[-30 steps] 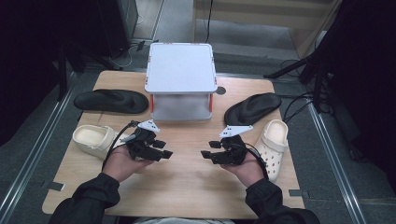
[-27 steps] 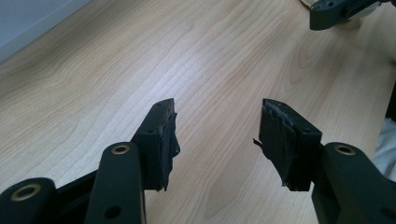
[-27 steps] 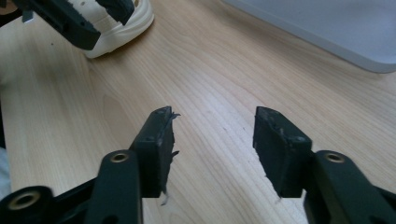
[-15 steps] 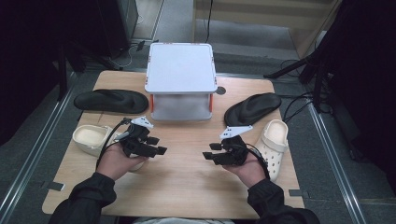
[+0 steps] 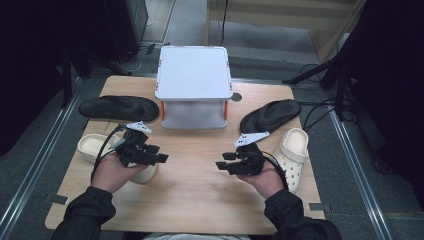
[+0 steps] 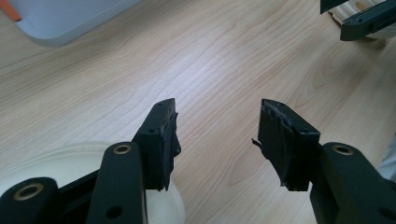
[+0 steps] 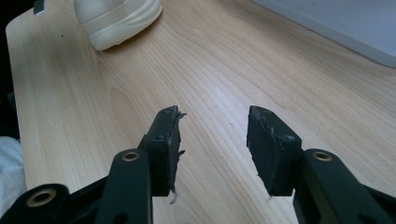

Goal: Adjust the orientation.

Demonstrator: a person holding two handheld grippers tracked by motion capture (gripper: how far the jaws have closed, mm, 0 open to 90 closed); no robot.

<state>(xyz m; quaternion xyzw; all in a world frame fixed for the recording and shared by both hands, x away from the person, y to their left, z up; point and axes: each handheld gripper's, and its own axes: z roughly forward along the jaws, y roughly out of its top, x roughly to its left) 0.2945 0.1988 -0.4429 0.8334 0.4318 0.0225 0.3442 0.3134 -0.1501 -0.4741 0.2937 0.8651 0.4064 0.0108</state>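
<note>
High view: both your grippers hang over the bare middle of the wooden table [image 5: 195, 200], tips turned toward each other. Left gripper [image 5: 161, 158] sits just inboard of the left cream clog [image 5: 90, 146], your left hand [image 5: 117, 170] over the clog's near end. Right gripper [image 5: 221, 166] is near the right cream clog [image 5: 295, 152], which lies beside a black sandal [image 5: 270, 114]. A second black sandal [image 5: 119, 107] lies behind the left clog. A white two-tier shoe rack [image 5: 194, 75] stands at the back centre, lower shelf bare as far as you can see.

Left gripper view: jaws stand apart, nothing between the pads [image 6: 170, 135], only wood grain; the clog's pale rim [image 6: 70, 163] is below and behind them. Right gripper view: jaws have just been closing a little, yet a clear gap remains and nothing is between them; the left clog's toe [image 7: 119, 18] is far off at the top.

Judgement: you look set to pick up the left clog. To do it well:
- Swing the left gripper back over the clog; it points away from it now.
- Take the side wall or heel strap, one pad inside, one outside; the foam should give, so close firmly.
- Keep the right gripper clear of the lift path.
</note>
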